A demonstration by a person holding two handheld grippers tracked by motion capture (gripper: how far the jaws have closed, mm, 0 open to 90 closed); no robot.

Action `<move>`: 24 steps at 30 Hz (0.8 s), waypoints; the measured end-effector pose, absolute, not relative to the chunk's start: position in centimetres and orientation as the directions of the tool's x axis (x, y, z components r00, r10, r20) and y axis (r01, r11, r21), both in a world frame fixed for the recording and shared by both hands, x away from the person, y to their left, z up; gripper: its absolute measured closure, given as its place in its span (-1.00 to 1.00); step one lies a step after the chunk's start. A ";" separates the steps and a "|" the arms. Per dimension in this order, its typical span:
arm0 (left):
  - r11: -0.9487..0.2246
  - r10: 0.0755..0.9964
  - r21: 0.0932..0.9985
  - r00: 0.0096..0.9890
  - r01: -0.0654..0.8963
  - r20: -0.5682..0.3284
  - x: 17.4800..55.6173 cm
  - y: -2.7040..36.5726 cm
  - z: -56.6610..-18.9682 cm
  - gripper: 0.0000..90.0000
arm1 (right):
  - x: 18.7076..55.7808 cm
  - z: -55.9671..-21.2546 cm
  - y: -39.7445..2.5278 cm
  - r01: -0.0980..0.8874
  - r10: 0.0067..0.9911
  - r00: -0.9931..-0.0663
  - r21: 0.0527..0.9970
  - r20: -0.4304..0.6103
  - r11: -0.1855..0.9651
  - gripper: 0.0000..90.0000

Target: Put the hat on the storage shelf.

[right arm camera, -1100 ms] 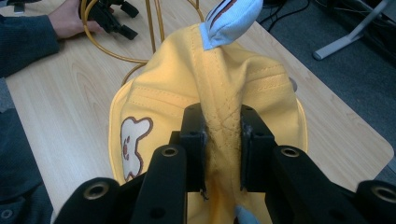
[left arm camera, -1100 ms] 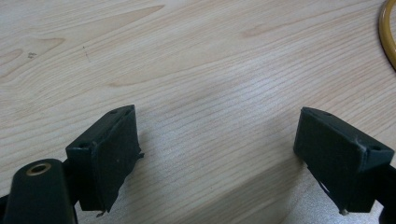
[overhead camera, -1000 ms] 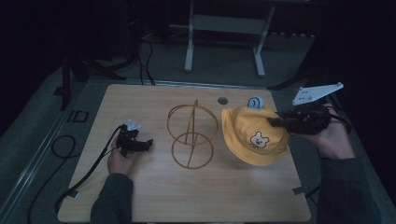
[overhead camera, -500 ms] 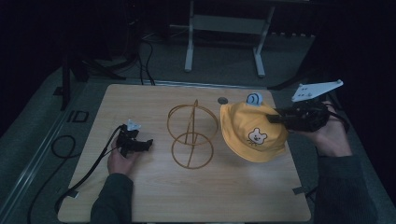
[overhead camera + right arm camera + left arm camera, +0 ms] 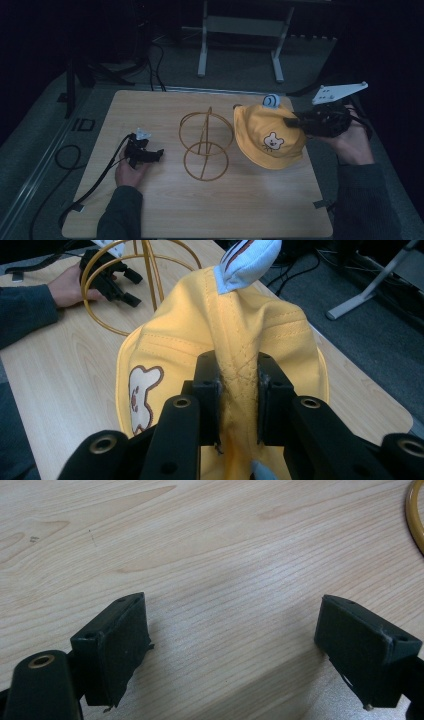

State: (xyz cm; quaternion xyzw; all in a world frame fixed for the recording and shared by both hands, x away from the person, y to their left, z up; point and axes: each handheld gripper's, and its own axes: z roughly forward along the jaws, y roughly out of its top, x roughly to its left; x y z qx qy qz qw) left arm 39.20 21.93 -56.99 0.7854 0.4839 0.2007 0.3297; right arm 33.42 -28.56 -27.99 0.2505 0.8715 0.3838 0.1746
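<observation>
Meanwhile, we see the left claw (image 5: 159, 152) parked as before on the wooden surface (image 5: 165, 210), its jaws spread wide with bare wood between them in the left gripper view. Farther right, the right claw (image 5: 238, 390) has carried the yellow bucket hat (image 5: 267, 137) a little higher and leftward, toward the gold wire stand (image 5: 205, 145). From the right gripper view we see the jaws pinching a fold of the hat's crown, the bear patch (image 5: 142, 395) facing left.
</observation>
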 end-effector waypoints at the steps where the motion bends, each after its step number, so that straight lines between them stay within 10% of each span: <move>1: -0.314 0.893 0.712 0.451 0.628 -0.004 39.2 21.9 -57.0 -0.69 | 33.4 -28.0 -28.6 0.303 0.571 -0.814 0.756 -0.112 0.580 0.67; 24: -0.317 0.892 0.711 0.453 0.628 -0.002 39.2 21.9 -57.0 -0.69 | 34.1 -26.5 -26.9 0.269 0.556 -0.822 0.776 -0.123 0.571 0.67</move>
